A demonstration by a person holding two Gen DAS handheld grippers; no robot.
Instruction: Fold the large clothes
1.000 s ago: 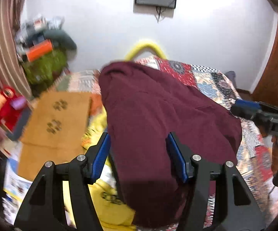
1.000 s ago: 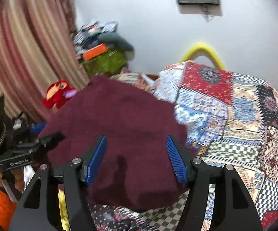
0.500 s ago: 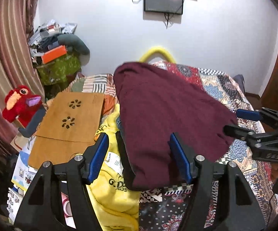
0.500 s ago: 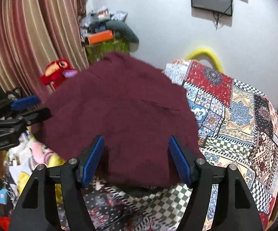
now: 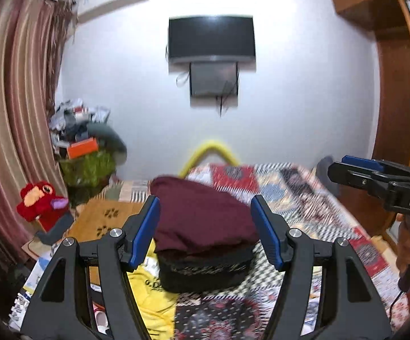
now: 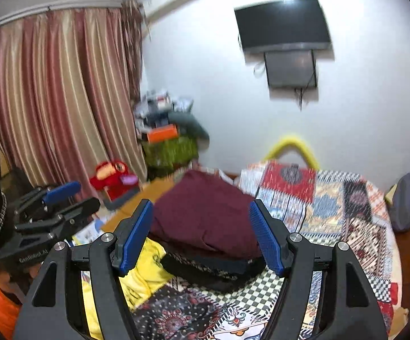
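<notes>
A folded maroon garment (image 5: 202, 215) lies on top of a dark folded garment (image 5: 205, 269) on the patchwork bed; it also shows in the right wrist view (image 6: 205, 215). My left gripper (image 5: 206, 232) is open and empty, held back above the pile's near edge. My right gripper (image 6: 202, 235) is open and empty, also back from the pile. The right gripper shows at the right of the left wrist view (image 5: 375, 175), and the left gripper at the left of the right wrist view (image 6: 54, 206).
A yellow garment (image 5: 148, 291) lies left of the pile. A patchwork quilt (image 6: 332, 212) covers the bed. A brown board (image 5: 103, 221), a red plush toy (image 5: 40, 201), a cluttered shelf (image 5: 86, 153) and striped curtains (image 6: 49, 99) stand left. A TV (image 5: 210, 39) hangs on the wall.
Both grippers have pulled back and tilted up from the maroon garment, which now lies folded on the pile. The view now takes in the wall and TV.
</notes>
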